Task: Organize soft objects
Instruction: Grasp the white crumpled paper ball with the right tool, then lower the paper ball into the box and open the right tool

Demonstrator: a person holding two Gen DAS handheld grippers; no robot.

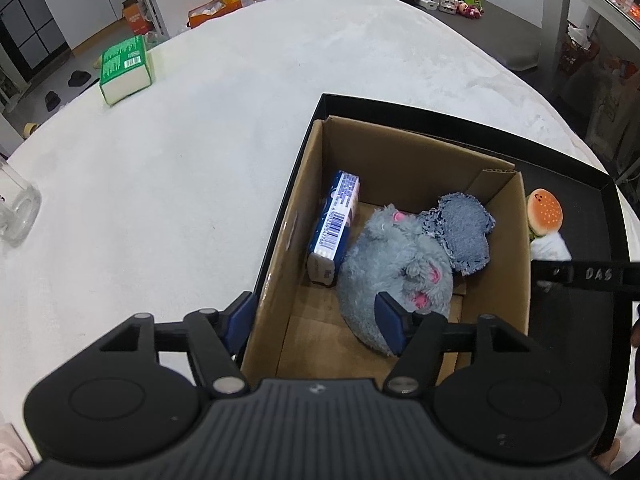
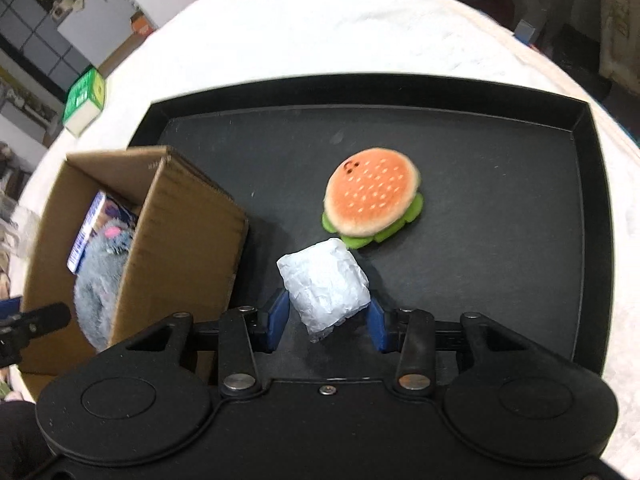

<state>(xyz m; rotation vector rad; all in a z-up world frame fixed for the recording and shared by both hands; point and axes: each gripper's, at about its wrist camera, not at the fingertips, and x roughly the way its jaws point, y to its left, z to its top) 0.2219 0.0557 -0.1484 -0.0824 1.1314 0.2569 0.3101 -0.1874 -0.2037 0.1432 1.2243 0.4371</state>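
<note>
Grey plush toy [image 1: 394, 264] half behind cardboard box [image 2: 180, 232]

Left wrist camera looks steeply down, close above the cardboard box [image 1: 384, 216]. Right wrist camera looks steeply down, close over the black tray [image 2: 592, 208]. Both views share box, tray and burger plush [image 1: 545, 213].

Glass jar [image 1: 18, 212] cut by left edge; grey plush [image 2: 98, 280] mostly behind cardboard box [image 2: 168, 248] wall.
</note>
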